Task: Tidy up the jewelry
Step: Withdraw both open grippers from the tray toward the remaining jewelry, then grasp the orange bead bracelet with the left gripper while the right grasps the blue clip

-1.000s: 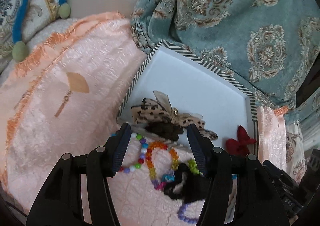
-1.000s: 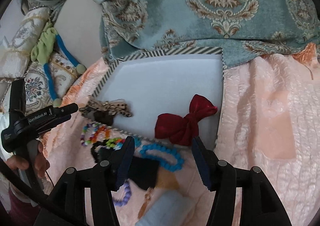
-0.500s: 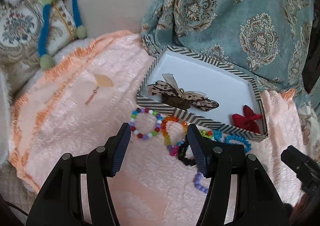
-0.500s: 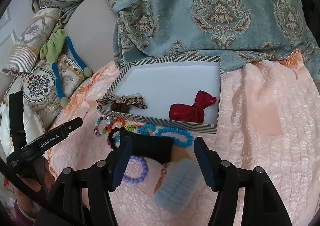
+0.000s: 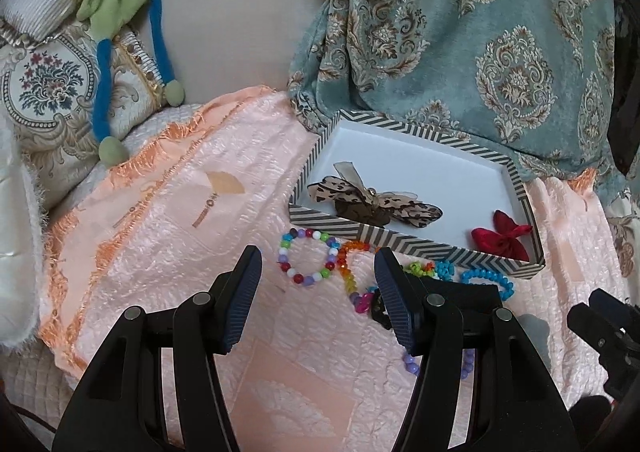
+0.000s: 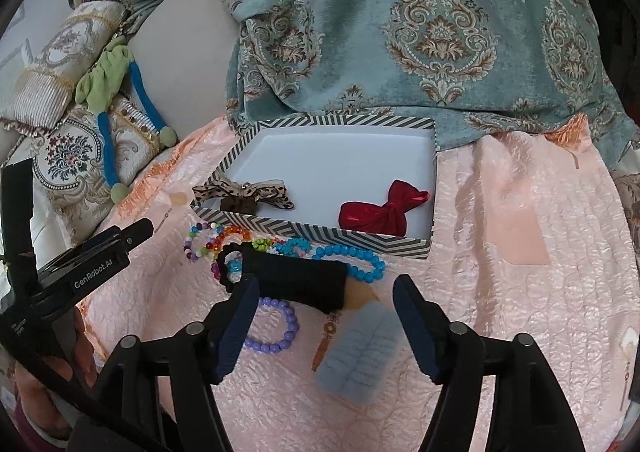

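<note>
1. The left gripper (image 5: 316,276) fills the lower middle of its own view, angled downward, its two dark ribbed fingers (image 5: 242,300) spread apart with nothing between the pads.
2. The right gripper (image 6: 326,316) sits at the bottom centre of its view, also tilted downward; its jaws have just been opening and stand wide, gripping nothing.
3. Seen from the right wrist, the left gripper's black body (image 6: 72,272) juts in from the left edge of the frame.
4. Below it, at the lower left, a person's hand (image 6: 40,380) grasps its handle.
</note>
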`<state>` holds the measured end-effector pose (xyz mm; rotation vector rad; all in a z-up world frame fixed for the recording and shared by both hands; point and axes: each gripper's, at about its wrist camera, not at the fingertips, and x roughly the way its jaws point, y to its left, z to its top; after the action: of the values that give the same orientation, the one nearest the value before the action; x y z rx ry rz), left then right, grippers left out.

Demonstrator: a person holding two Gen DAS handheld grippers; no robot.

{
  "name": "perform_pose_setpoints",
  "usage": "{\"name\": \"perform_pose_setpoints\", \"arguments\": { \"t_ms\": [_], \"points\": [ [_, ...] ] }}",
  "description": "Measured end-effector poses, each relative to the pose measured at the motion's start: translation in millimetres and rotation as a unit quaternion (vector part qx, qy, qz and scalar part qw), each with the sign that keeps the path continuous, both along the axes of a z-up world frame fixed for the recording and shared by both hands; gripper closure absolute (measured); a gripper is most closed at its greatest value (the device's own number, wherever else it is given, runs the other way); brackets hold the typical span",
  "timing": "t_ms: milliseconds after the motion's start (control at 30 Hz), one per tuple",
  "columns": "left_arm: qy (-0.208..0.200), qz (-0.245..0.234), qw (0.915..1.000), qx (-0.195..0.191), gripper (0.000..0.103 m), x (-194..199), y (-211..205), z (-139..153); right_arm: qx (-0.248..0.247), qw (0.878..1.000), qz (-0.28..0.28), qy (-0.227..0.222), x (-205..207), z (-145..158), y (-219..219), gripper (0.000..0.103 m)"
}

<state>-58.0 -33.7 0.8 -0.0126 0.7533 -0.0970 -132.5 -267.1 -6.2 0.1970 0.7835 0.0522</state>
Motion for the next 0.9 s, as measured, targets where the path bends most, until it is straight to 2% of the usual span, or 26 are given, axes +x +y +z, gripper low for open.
{"name": "perform_pose_setpoints", "arguments": {
  "t_ms": [600, 833, 900],
  "points": [
    [0.005, 0.004, 1.0, 0.006, 0.044, 2.8, 6.5, -3.5, 0.0, 1.0, -0.005, 0.017, -2.6, -5.8, -3.9, 0.035],
    [0.044, 0.028, 0.997, -0.056, 0.044, 18.0, 38.4, -11.5, -0.004, 0.999, -0.007, 0.039, -5.8, -19.3, -10.3, 0.034],
    [0.051, 0.035, 0.9961, -0.064, 0.044, 20.2, 43.2, -13.9, -0.003, 0.999, -0.009, 0.046, -5.4, -24.1, -12.2, 0.034]
  ]
}}
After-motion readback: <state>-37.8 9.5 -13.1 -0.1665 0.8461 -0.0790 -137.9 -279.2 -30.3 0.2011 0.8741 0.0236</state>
